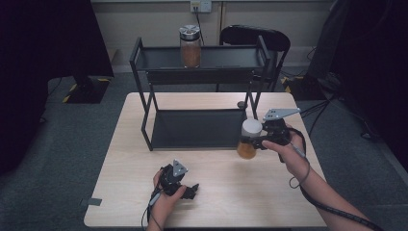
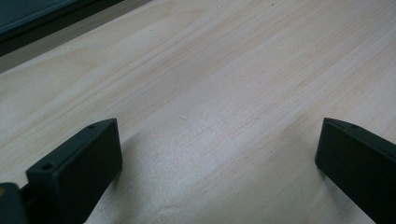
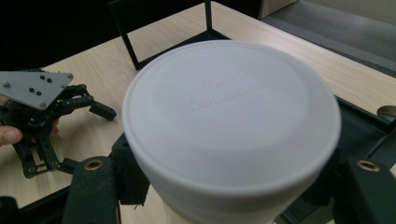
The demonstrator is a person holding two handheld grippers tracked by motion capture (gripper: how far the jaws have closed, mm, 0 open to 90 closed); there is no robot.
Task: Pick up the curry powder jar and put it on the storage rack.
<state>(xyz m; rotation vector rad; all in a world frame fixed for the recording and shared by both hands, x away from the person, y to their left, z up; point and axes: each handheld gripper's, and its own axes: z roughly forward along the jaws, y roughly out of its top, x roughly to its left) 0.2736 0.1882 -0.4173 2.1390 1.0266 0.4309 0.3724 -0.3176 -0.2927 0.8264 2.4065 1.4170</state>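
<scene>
On the high view, the left hand-held gripper [image 1: 185, 185] rests low on the pale wooden counter [image 1: 120, 159] at about 7 o'clock, held by the person's left hand [image 1: 163, 197]. Its jaws stand wide apart with nothing between them; the left gripper view has only bare wood grain between the two black jaws.

At the counter's middle, toward 12 o'clock, stands a black two-tier rack [image 1: 144, 91]. On its top shelf sits a glass jar with a metal lid [image 1: 190, 46], holding something amber-brown.

At about 3 o'clock, just off the rack's right front leg, the right hand-held gripper [image 1: 251, 143] has its jaws closed on a white-lidded jar [image 1: 249, 139] with amber contents, gripping it below the lid. The jar looks lifted clear of the counter, upright. In the right gripper view the white lid [image 3: 231, 116] sits between the two jaws, with the left hand-held gripper [image 3: 88, 112] farther off at 9 o'clock.
</scene>
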